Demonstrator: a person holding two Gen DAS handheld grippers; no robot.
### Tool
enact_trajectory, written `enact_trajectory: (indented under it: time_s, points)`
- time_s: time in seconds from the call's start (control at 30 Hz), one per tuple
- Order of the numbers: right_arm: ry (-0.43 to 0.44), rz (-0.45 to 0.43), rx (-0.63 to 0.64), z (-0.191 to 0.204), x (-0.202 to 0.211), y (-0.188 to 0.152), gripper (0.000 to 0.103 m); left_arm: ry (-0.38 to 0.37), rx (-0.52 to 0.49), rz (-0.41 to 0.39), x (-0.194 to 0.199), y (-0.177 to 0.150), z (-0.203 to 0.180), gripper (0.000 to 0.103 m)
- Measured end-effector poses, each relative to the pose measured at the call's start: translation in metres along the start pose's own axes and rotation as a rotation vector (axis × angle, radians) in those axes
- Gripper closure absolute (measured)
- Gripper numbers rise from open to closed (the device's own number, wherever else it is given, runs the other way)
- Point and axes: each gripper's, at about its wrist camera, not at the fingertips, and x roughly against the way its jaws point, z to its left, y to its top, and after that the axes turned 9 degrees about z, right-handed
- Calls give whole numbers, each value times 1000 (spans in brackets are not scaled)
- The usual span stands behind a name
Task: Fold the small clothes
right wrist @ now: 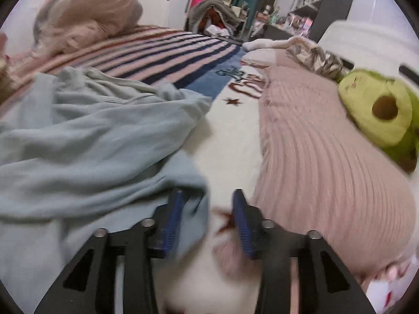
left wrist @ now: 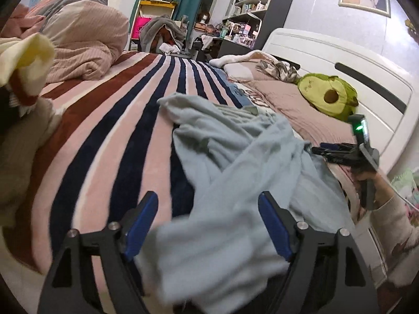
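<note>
Fingers [left wrist: 275,225] apart around garment [left wrist: 235,162] edge

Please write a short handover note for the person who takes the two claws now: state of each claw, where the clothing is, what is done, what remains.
Left claw: open, low over the near part of the light blue garment, gripping nothing.
Right claw: open, at the garment's right edge; cloth lies against its left finger, not pinched.
Garment: crumpled on the striped blanket, beside the pink pillow.
Done: no neat fold visible.
Left: spread it flat, then fold.
</note>
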Motion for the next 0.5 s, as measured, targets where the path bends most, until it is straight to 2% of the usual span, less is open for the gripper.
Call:
enact_trajectory:
  time_s: [0.07,0.17,0.33,0.47,0.5]
  points:
    - [82,-12,-37,-7,17,-20,46,3,1,19,9,-14,0,24]
    - [208,-14,-103,-17,42,-65,39,-8,18,65,12,-38,1,24]
    - [387,-24,-208,-23,66,-139,39,-104,111,125,4,-70,4,24]
    - [529,-15,-289,-27,72,-183,39,-122,140,162,-10,-83,3,24]
    - [542,-4,-293,-27,71,-187,39,-124,144,169,-14,-84,3,24]
